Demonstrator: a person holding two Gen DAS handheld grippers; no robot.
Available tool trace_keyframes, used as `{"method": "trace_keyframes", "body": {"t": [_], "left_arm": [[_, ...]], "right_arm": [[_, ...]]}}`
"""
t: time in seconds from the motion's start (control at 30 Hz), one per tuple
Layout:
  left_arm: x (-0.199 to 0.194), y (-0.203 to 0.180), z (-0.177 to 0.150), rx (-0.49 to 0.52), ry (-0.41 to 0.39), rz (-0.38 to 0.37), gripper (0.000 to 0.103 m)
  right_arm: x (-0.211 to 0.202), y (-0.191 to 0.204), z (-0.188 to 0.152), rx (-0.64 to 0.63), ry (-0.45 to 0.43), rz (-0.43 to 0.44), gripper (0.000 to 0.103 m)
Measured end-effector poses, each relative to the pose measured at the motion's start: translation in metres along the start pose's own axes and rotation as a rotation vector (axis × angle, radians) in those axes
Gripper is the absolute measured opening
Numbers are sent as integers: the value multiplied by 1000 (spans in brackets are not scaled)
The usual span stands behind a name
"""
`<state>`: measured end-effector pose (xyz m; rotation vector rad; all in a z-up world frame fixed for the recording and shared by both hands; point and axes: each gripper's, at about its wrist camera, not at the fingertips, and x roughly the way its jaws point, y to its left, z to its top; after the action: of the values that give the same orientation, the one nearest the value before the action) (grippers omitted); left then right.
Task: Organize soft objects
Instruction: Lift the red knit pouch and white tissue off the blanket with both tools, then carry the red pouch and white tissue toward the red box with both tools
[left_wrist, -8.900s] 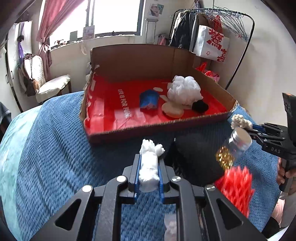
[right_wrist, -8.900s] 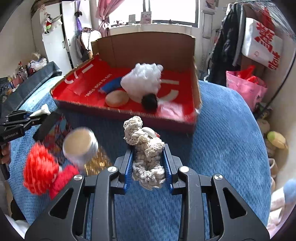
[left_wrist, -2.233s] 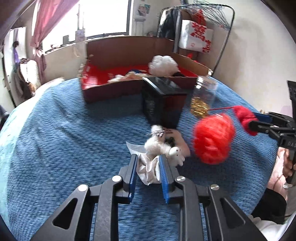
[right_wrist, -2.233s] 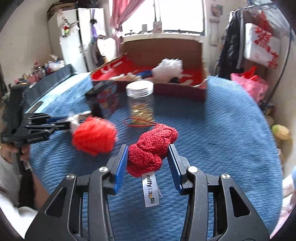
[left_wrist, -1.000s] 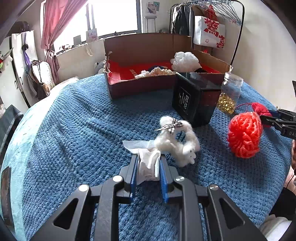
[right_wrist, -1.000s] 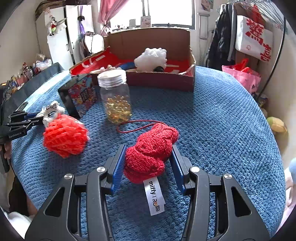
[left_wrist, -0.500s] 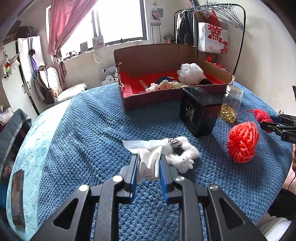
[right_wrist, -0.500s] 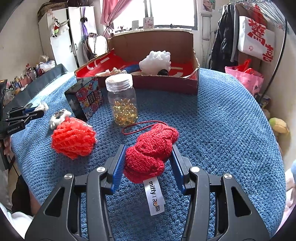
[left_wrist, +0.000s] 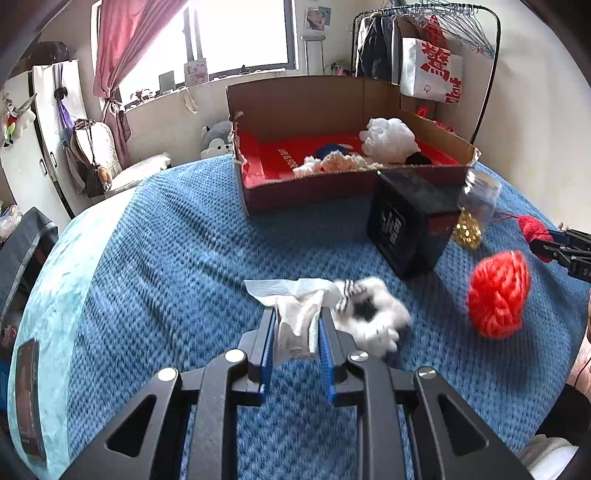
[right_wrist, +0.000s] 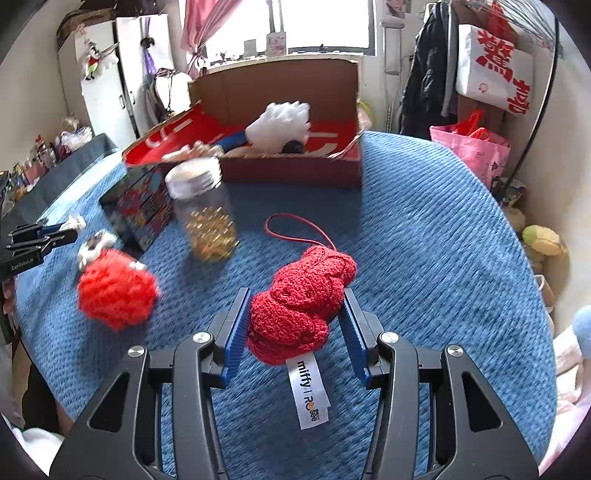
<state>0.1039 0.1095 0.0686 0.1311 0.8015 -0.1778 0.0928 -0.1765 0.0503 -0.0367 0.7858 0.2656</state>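
Note:
My left gripper (left_wrist: 297, 325) is shut on a crumpled white tissue (left_wrist: 295, 317), just above the blue blanket. A white fluffy toy with a striped bow (left_wrist: 373, 314) lies right beside it. A red knitted ball (left_wrist: 498, 295) rests further right. My right gripper (right_wrist: 295, 310) is shut on a red plush toy (right_wrist: 301, 295) with a white label; its red cord trails back on the blanket. In the right wrist view the left gripper (right_wrist: 55, 236) shows at the left edge, and the red knitted ball (right_wrist: 114, 291) sits near it.
An open cardboard box (left_wrist: 332, 188) with a red lining stands at the back, holding a white puff (left_wrist: 388, 138) and other soft bits. A black box (left_wrist: 402, 229) and a jar of gold beads (right_wrist: 203, 210) stand in front of it. The blanket's edges drop off left and right.
Both grippers keep their holds. The views have swayed only slightly, and the objects on the blanket lie where they were.

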Motion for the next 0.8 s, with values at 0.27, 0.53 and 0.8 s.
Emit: {"method": "trace_keyframes", "body": {"t": [0.27,0.53,0.8], "left_arm": [[12,-5,28,4,-8,-45,23],[19,-10,54,17,-17,-74,23],[33,-14,79,42,-12,-85,23]], "right_arm": [[6,-10,25,11,-15,11,45],[12,-8,47,-16,-23,29,45],[24,-4,72,-50,-26,56,45]]}}
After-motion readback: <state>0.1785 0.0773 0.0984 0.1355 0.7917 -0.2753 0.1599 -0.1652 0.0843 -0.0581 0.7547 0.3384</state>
